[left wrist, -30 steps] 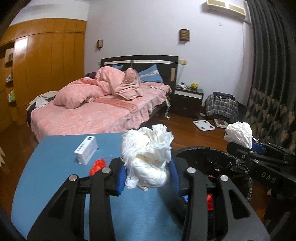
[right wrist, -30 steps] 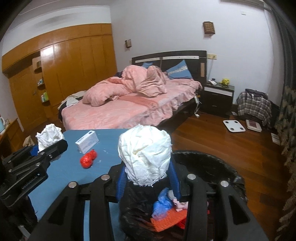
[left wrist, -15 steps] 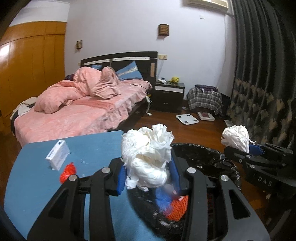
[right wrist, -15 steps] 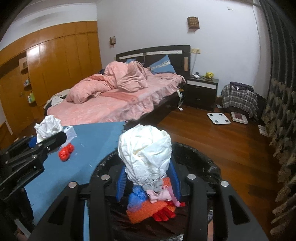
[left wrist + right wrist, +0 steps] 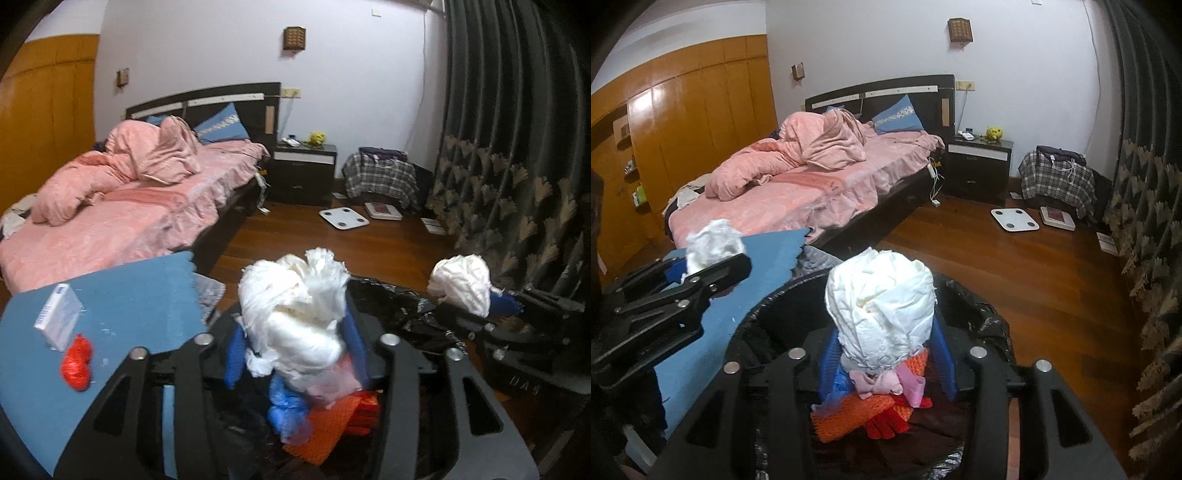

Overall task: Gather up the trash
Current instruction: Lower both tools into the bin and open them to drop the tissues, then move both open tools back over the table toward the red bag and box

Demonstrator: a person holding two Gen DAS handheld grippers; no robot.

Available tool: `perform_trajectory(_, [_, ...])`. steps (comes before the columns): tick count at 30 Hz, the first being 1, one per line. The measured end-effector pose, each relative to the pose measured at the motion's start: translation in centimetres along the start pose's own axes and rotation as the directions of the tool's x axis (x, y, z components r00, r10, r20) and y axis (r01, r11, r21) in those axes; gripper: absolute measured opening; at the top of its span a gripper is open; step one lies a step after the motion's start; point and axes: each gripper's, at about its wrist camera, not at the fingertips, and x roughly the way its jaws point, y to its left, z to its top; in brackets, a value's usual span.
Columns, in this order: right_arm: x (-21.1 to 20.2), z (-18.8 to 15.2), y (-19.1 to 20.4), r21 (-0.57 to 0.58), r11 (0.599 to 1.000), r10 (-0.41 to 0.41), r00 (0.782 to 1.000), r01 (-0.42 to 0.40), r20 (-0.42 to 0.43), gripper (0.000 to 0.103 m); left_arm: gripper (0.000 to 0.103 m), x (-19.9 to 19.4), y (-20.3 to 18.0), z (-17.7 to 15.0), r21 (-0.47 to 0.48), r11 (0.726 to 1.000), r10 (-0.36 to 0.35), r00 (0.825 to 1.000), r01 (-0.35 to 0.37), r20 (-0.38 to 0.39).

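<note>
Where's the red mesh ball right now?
In the left wrist view, the red mesh ball lies at lower left on the blue table, just below the small white box, left of the black-lined trash bin.

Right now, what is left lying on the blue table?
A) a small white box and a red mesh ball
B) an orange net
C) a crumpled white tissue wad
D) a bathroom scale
A: the left wrist view shows the small white box and the red mesh ball on the blue table.
</note>
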Motion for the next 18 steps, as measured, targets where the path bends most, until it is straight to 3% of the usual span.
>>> perform_trajectory(3, [0.3,-0.3,-0.6,0.007,1.000,-0.014,1.000,0.014,-0.008,0.059,0.066,0.7,0.1,0.0,-0.017,0.999,-0.038,0.999,0.038,-0.008])
perform_trajectory(10, [0.3,-0.7,-1.5,0.025,0.999,-0.036,0.999,0.036,-0.002,0.097,0.078,0.4,1.4,-0.1,-0.040,0.999,-0.011,1.000,0.011,-0.003])
perform_trajectory(12, [0.1,-0.7,-1.2,0.027,0.999,-0.029,1.000,0.029,0.002,0.097,0.086,-0.2,2.1,-0.1,-0.047,0.999,0.009,1.000,-0.009,0.005])
perform_trajectory(18, [-0.2,-0.2,0.5,0.023,1.000,-0.009,1.000,0.009,0.014,0.097,0.093,-2.6,5.5,-0.5,-0.083,0.992,0.097,0.995,-0.095,0.018])
